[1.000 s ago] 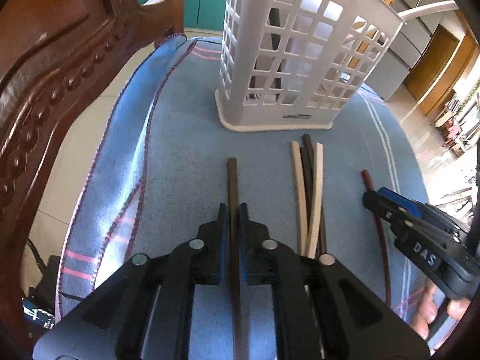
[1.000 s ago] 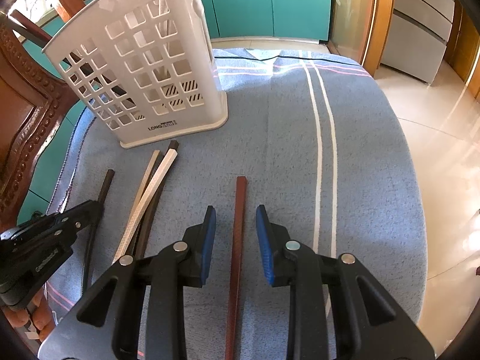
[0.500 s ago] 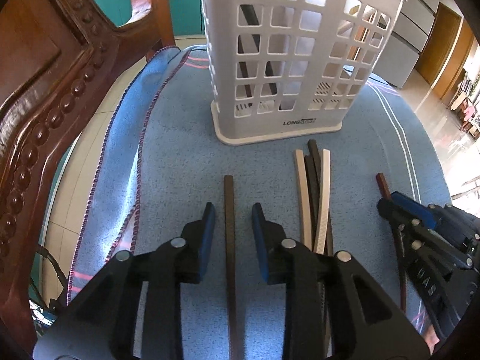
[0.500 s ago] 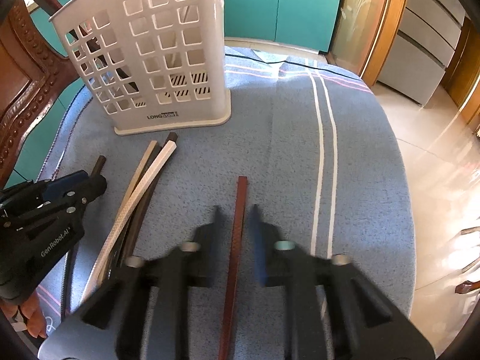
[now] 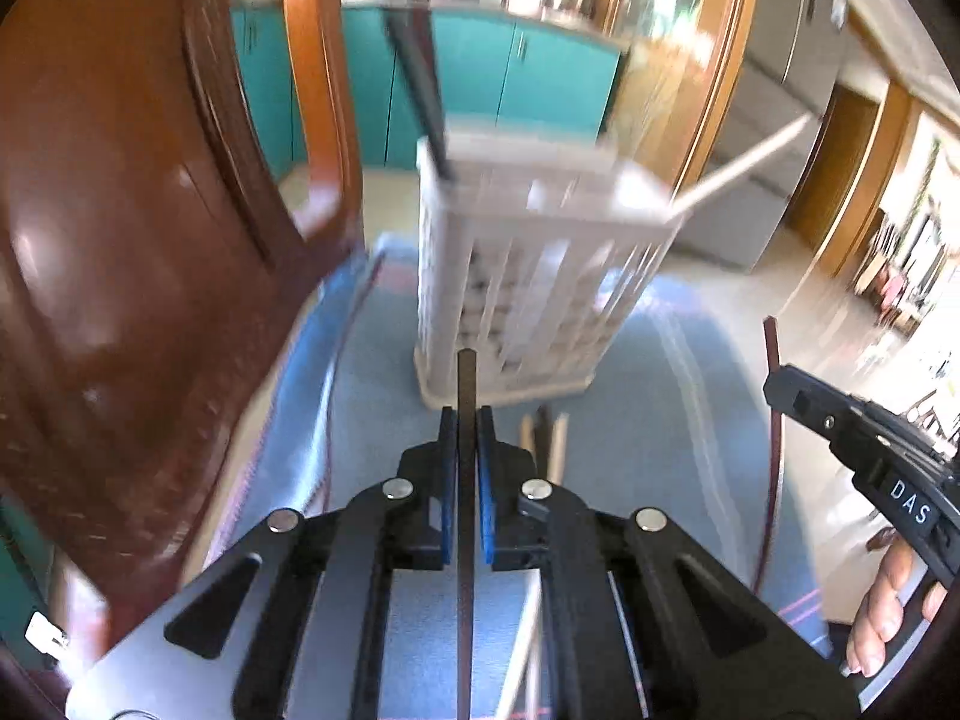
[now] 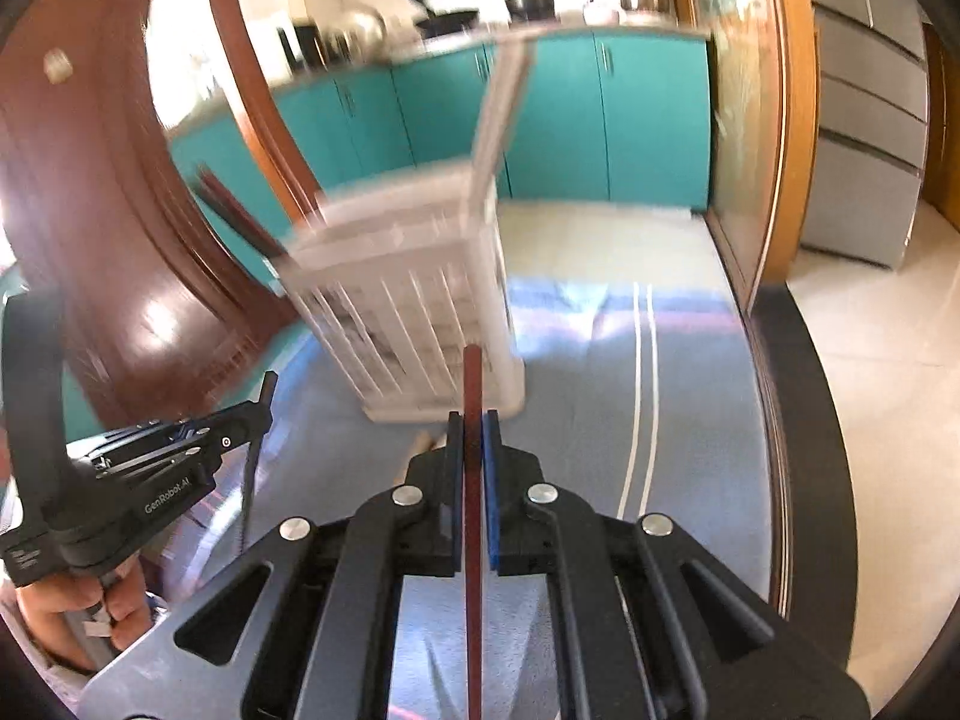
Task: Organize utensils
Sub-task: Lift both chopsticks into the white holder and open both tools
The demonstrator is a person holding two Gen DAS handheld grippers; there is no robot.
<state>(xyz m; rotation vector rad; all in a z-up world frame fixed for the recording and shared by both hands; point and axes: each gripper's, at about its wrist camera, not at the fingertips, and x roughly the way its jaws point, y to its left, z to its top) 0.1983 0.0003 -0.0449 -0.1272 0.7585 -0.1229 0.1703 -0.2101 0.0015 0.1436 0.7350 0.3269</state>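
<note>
Left gripper (image 5: pixel 467 420) clamped on a dark chopstick (image 5: pixel 465 378), right gripper (image 6: pixel 474 426) clamped on a reddish chopstick (image 6: pixel 472 378). Each stick runs forward between the pads, tip aimed at the white basket (image 5: pixel 528 276) near the far edge of the blue cloth (image 5: pixel 672 420), probably for dropping in. 3 loose sticks (image 5: pixel 549 438) lie mid-cloth by the basket base. Frames blurred.

You see a white plastic basket (image 5: pixel 528 294) on matt blue cloth (image 5: pixel 672 420), beside a glossy carved wooden chair (image 5: pixel 120 276).
</note>
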